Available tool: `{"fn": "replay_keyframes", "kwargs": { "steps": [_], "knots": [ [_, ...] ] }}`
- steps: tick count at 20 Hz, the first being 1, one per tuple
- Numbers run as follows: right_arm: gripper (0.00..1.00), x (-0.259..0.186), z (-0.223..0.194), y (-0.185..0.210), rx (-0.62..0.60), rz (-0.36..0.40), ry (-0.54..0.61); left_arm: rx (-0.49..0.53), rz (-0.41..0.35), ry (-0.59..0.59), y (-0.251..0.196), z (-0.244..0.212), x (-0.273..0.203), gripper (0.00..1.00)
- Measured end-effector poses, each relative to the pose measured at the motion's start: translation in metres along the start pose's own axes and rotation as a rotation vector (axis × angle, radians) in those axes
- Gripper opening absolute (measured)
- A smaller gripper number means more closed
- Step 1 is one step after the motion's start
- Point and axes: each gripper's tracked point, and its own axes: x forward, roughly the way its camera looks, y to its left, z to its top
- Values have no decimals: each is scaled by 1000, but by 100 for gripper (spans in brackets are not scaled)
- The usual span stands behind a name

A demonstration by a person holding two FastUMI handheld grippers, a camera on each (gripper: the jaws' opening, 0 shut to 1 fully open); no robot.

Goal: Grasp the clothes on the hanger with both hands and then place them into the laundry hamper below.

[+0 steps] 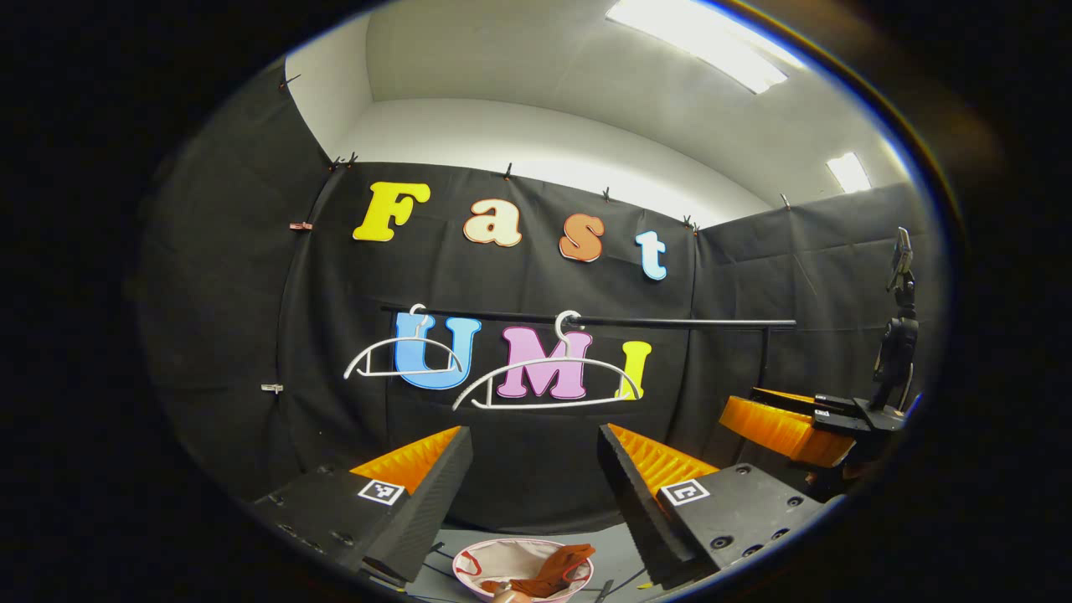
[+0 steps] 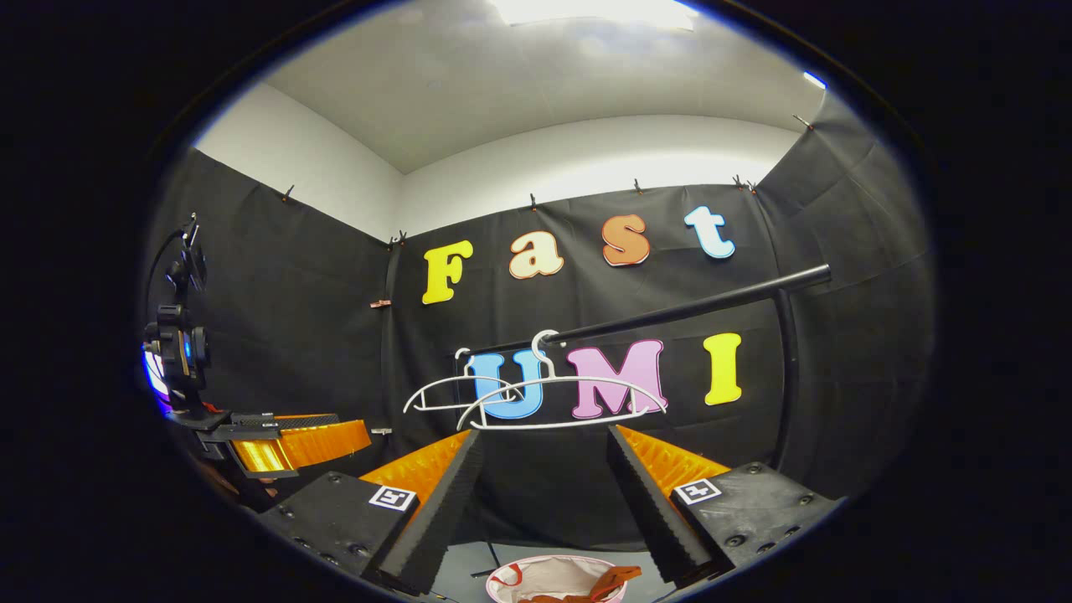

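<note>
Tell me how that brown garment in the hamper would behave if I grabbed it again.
Probably floppy: the brown garment lies crumpled, one end draped over the hamper rim. Likely light, since the soft-looking hamper holds its shape under it. It may snag on the rim when lifted.

Booth fittings around the rail

A black rail runs across the black cloth wall, held at one end by a black upright post seen in the right gripper view. Small clips pin the cloth along its top edge and down one seam; one pale clip sits lower on the same seam. Above the cloth the room's white wall meets a pale ceiling with bright strip lights, a smaller light farther along. Below, a strip of grey floor shows at the foot of the cloth
</note>
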Motion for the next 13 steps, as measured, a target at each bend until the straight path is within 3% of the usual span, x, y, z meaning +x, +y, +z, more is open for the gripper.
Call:
{"fn": "replay_keyframes", "kwargs": {
  "steps": [13],
  "knots": [
    [96, -7, -7, -7, -5, -15, 18, 5, -7, 15, -10, -3, -4, 95]
  ]
}}
